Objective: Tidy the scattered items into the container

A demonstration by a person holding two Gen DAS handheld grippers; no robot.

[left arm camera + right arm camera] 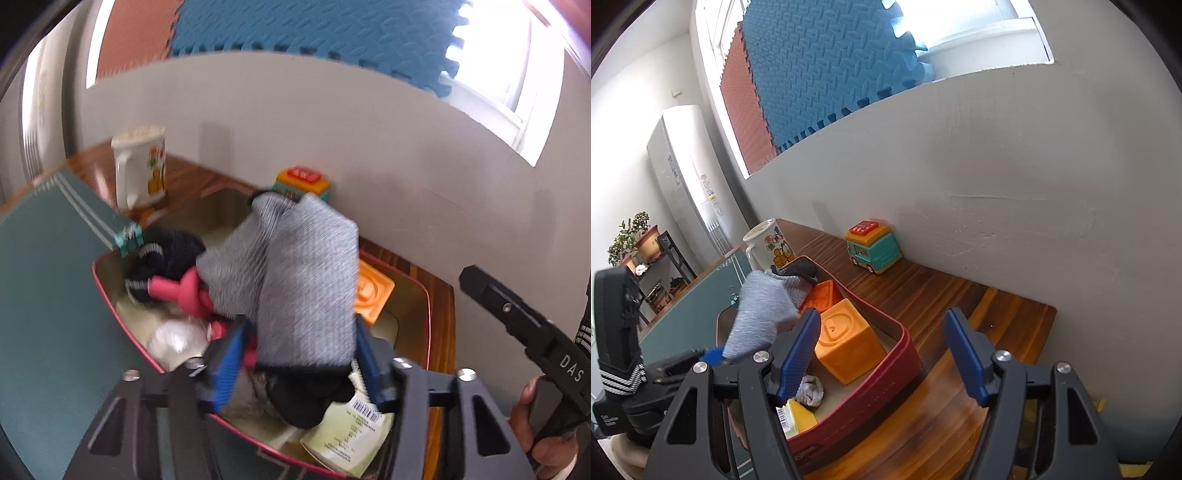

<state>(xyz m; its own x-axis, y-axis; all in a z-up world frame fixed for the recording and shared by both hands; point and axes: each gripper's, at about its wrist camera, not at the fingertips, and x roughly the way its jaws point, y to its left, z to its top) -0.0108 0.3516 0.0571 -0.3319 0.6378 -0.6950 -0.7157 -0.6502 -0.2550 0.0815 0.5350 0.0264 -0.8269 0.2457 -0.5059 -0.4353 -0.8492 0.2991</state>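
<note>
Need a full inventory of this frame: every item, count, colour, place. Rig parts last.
grey knitted sock: 1, grey with dark toe, between the left jaws above the tin
red-rimmed metal tin: 1, red outside, on the wooden table
orange rubber cube: 1, orange, inside tin
dark striped sock: 1, navy, inside tin
pink rubber toy: 1, pink, inside tin
green paper carton: 1, pale green, inside tin
toy van: 1, teal and orange, on table by wall
cartoon mug: 1, white, behind tin
green mat: 1, beside tin
left gripper: sock between jaws, grip unclear
right gripper: open, empty
hand: 1, on right gripper's handle
</note>
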